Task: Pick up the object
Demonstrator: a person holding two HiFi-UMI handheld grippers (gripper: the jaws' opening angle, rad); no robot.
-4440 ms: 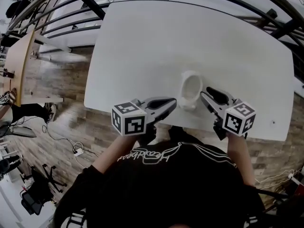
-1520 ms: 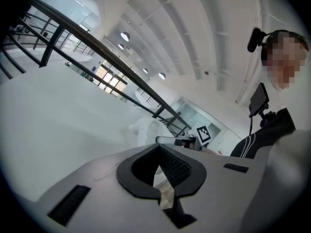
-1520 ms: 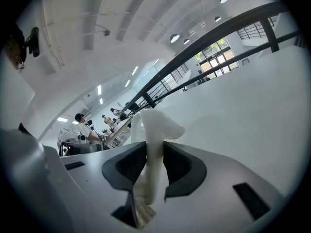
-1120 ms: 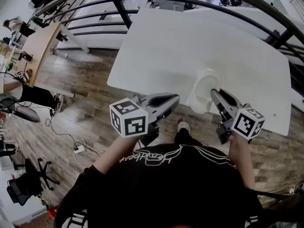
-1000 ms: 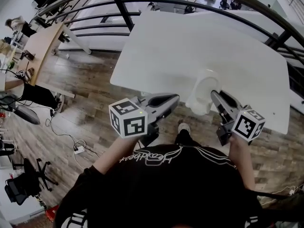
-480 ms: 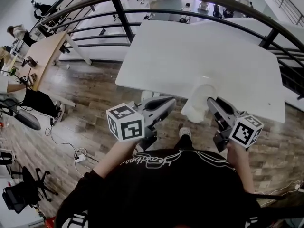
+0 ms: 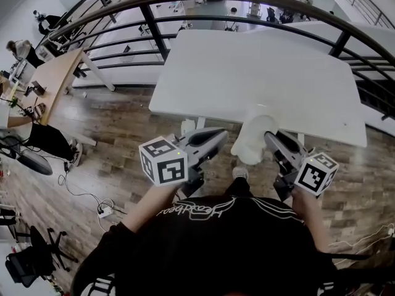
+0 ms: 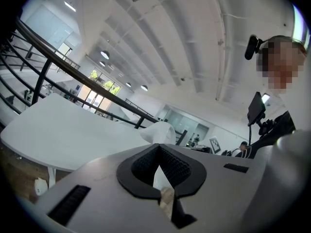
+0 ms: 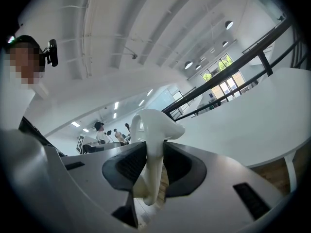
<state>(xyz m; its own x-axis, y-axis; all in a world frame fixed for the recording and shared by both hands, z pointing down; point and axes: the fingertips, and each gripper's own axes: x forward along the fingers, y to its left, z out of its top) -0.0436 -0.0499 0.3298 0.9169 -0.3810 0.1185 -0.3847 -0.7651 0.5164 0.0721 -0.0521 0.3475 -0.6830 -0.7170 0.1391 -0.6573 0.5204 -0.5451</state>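
**Q:** Where is the jug sitting relative to the table?

**Me:** The jug (image 7: 250,142) is hanging off the table (image 7: 247,60) on my side. It is just past the near edge, over the wood floor and touching no surface. I am judging the pick-up as done.

**Q:** Which tongs are carrying it?

**Me:** The right gripper (image 7: 270,139) is doing it. Its jaws are standing fairly wide and pressing from both sides on the jug's wall; the right gripper view is showing the white wall (image 9: 151,130) running down between the pads. The left gripper (image 7: 221,134) is carrying nothing. Its jaws are lying together, with only a thin slit between the pads.

**Q:** Which way is the jug lying from each?

**Me:** It is sitting between the two grippers, on the inner side of the right one and just beside the tips of the left one. Both grippers are pointing toward the table. Its long axis is standing roughly upright, rim up, with the handle loop on the left in the right gripper view.

**Q:** What is the coming move turning on?

**Me:** My judgement is that the right hand is the only one bearing it, and by the wall alone. Any carry is therefore depending on keeping the jug upright. The left hand is near enough to steady it.
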